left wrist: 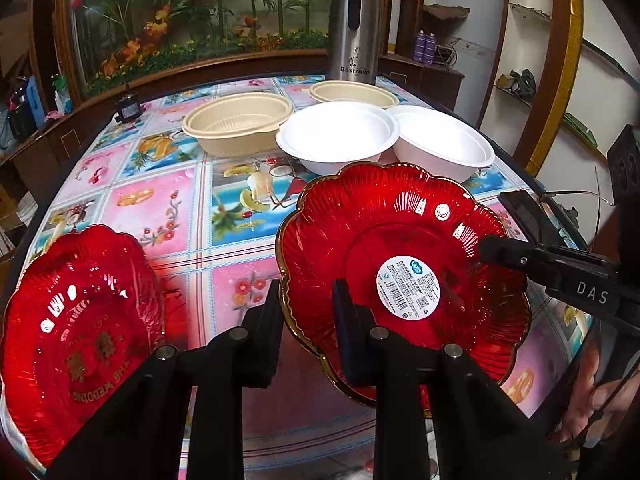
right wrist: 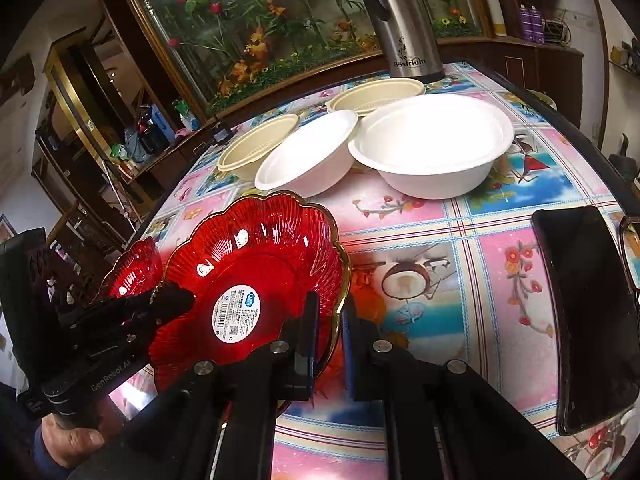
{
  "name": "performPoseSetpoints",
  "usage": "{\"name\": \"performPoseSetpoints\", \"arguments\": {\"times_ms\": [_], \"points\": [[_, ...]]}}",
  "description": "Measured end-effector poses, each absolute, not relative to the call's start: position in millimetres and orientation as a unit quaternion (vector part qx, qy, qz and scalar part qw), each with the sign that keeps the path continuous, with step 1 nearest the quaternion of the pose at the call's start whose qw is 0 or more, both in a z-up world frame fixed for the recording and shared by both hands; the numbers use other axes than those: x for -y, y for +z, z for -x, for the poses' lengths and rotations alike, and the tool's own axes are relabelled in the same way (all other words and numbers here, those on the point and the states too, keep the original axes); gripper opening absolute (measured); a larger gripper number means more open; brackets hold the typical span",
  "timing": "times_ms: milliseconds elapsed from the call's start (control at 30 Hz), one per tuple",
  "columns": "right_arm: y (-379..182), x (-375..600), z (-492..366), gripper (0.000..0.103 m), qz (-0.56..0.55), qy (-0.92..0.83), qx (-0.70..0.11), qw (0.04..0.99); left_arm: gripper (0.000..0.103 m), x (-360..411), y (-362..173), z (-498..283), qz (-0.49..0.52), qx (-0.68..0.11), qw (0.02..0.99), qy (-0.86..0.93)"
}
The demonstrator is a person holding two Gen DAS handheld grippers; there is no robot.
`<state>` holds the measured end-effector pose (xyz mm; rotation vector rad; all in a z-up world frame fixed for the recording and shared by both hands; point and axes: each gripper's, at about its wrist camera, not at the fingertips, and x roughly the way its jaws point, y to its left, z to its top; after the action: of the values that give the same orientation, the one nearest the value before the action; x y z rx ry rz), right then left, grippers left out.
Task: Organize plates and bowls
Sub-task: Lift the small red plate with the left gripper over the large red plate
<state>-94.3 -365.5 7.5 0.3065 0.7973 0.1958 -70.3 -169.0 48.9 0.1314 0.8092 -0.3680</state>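
Left wrist view: both the left gripper and right gripper pinch opposite gold rims of the tilted red plate, lifted above bare tablecloth near the white bowls.

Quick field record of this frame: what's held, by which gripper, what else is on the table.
held: red plate with label, tilted, off the table
left gripper: shut on its near rim
right gripper: shut on its rim
second red plate: at left, ungripped
white bowls: two
beige bowls: two
steel flask: far edge
phone: right side of tablecloth
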Motion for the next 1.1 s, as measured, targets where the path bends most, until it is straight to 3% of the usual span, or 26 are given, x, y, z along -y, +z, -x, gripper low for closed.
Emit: {"name": "performPoseSetpoints", "arguments": {"times_ms": [600,1100], "points": [[31,329,87,0.013,-0.114,0.117,-0.375,0.913,0.021,134,70,75,-0.046,-0.357,0.921,-0.146],[62,228,68,0.014,-0.025,0.176,-0.363,0.915,0.021,39,83,86,0.016,-0.336,0.939,-0.069]]}}
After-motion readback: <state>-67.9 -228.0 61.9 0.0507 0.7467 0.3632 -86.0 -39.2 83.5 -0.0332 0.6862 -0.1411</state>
